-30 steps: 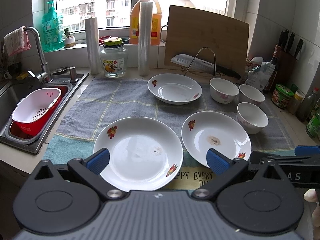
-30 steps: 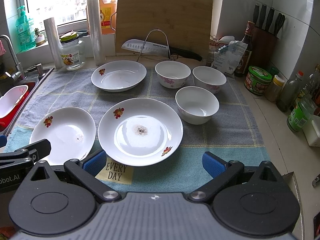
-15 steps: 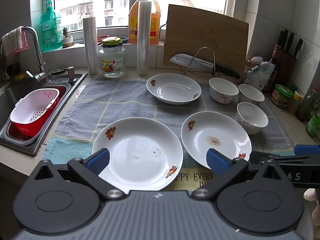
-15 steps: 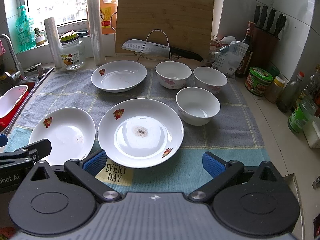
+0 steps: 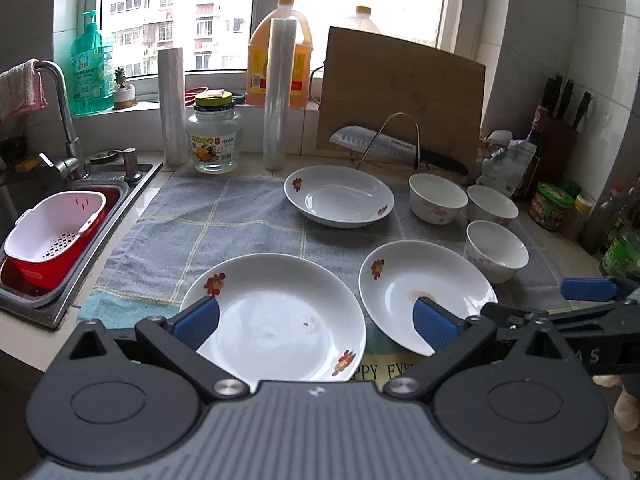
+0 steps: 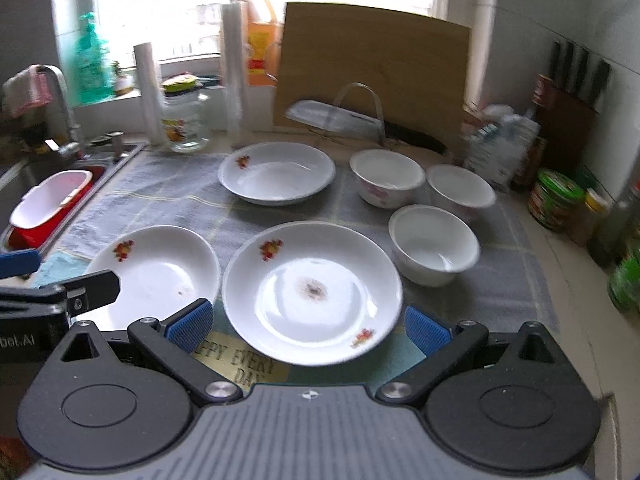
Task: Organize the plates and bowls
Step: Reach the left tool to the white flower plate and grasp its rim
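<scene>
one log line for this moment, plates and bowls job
stage: approach | left gripper: open, over near-left plate | right gripper: open, over near-right plate | held: nothing | unstacked: three plates, three bowls

Daylight pours through the window [image 5: 180, 20], with apartment blocks outside. White tiled walls [image 5: 560, 40] rise right of it. Below the window runs the sill [image 5: 132, 110]; a steel sink [image 5: 60, 216] sits lower left.
</scene>
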### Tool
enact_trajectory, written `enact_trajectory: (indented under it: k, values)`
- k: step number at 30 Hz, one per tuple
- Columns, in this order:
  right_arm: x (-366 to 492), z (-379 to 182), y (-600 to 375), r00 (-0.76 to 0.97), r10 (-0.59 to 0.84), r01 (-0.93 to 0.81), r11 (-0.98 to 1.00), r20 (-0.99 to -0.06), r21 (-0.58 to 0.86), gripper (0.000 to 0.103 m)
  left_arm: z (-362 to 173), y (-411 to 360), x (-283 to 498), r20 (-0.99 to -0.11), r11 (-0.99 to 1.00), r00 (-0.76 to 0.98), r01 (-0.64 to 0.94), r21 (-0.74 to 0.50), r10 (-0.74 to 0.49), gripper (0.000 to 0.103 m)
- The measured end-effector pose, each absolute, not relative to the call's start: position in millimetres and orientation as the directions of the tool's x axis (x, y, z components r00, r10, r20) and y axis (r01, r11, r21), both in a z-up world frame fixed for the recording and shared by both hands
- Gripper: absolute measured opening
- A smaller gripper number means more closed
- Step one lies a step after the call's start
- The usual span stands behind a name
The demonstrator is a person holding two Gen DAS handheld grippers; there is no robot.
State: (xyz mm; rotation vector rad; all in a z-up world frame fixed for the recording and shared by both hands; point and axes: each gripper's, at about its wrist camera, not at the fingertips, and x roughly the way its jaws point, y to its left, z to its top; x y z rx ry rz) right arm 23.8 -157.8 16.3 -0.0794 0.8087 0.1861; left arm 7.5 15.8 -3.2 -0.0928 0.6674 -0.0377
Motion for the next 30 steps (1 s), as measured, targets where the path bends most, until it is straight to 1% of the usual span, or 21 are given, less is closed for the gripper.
enact_trajectory:
  k: [8, 14, 19, 23, 30]
  values:
    - [25, -18, -136, 0.594, 0.307, -0.420, 0.907, -0.744, 0.039, 0.103, -20, 40, 5, -0.622, 0.993, 0.783, -0.056, -0.100, -0.019, 0.102]
    - [25, -44, -108, 0.499, 0.400, -0.528, 0.844, -0.769, 0.096, 0.103, -31, 54, 8, -0.648, 0.993, 0.762, -0.091, -0.079, 0.019, 0.102]
    - [33, -65, -84, 0.448, 0.423, -0.586, 0.804, -0.788, 0.099, 0.103, -38, 60, 13, -0.662, 0.992, 0.749, -0.106, -0.071, 0.033, 0.102]
    - [43, -80, -74, 0.404, 0.444, -0.607, 0.784, -0.800, 0.129, 0.103, -44, 63, 19, -0.683, 0.991, 0.729, -0.119, -0.060, 0.046, 0.102]
    - [56, -95, -62, 0.387, 0.454, -0.649, 0.753, -0.803, 0.113, 0.103, -51, 71, 34, -0.728, 0.989, 0.685, -0.129, -0.072, 0.036, 0.102]
